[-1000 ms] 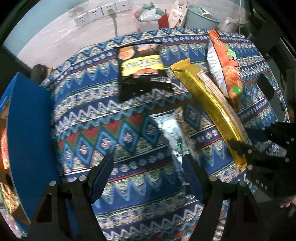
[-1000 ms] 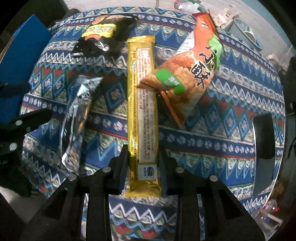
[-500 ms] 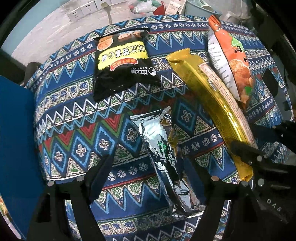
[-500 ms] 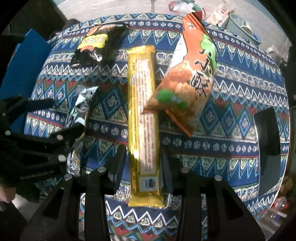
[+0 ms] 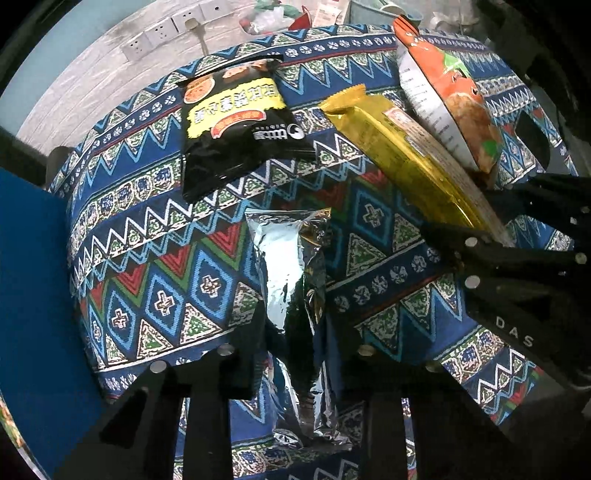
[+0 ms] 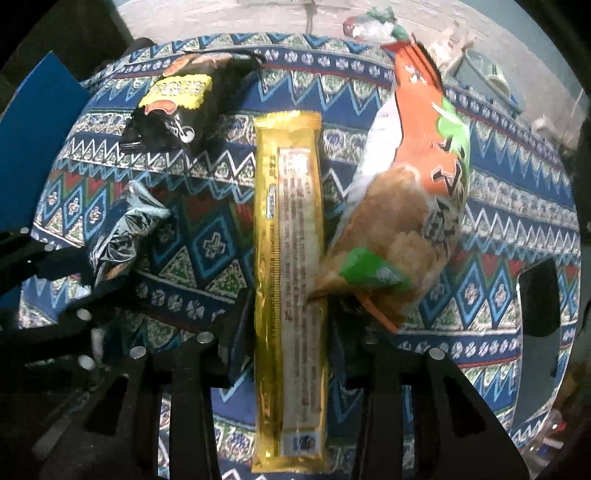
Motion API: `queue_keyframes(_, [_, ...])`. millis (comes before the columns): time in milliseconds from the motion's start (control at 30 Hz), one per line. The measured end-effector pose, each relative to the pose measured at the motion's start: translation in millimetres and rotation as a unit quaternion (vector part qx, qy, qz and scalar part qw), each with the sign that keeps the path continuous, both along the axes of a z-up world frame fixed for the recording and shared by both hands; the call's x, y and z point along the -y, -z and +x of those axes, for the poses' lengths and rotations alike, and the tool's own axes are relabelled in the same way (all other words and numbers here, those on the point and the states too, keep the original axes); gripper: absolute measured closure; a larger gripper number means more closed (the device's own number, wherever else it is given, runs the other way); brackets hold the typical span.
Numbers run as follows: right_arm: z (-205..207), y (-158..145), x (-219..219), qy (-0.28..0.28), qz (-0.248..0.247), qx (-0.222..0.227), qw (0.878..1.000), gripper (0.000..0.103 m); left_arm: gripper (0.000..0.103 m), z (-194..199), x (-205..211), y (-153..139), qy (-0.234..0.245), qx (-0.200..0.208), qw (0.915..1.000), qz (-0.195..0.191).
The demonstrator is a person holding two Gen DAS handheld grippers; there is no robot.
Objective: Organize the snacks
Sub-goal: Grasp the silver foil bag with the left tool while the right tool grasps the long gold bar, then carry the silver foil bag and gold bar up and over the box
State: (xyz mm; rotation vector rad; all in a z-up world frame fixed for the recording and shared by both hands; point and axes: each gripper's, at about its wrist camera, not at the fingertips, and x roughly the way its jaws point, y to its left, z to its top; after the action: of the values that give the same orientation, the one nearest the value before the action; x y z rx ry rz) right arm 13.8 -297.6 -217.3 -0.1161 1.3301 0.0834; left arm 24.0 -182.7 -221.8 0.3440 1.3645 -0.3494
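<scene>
My left gripper is shut on a silver foil snack packet, which lies lengthwise between its fingers on the patterned cloth. My right gripper is shut on a long gold snack pack. An orange and green snack bag leans on the gold pack's right side. A black and yellow snack bag lies further back. The right gripper shows at the right of the left wrist view, on the gold pack. The left gripper shows at the left of the right wrist view, on the silver packet.
The blue, red and green patterned cloth covers a round table. A blue box wall stands at the table's left edge. A wall with sockets and a bin with clutter lie behind. A black flat object lies at the right.
My left gripper has moved forward over the silver packet and closed on it. My right gripper has slid further along the gold pack and still grips it.
</scene>
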Motion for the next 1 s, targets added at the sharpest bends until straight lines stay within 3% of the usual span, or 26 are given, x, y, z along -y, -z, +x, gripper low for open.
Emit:
queue_keyframes(67, [-0.6, -1.2, -2.7, -0.001, -0.001, 0.001, 1.0, 0.071, 0.075, 1.7, -7.4, 0.5, -0.003, -0.002, 1.0, -0.006])
queue_keyframes(267, [-15.0, -10.2, -12.9, -0.003, 0.006, 0.004, 1.0, 0.072, 0.075, 4.8, -24.5, -3.9, -0.004, 0.003, 0.9999, -0.009])
queue_keyframes(700, [-17.3, -57.3, -18.3, 0.008, 0.027, 0.026, 0.999, 0.072, 0.075, -12.0, -63.8, -66.1, 0.003, 0.058, 0.9983, -0.009])
queue_keyframes(1000, [-13.8, -85.8, -31.7, 0.003, 0.041, 0.052, 0.998, 0.072, 0.075, -14.2, -60.5, -95.9, 0.0, 0.086, 0.9961, -0.019])
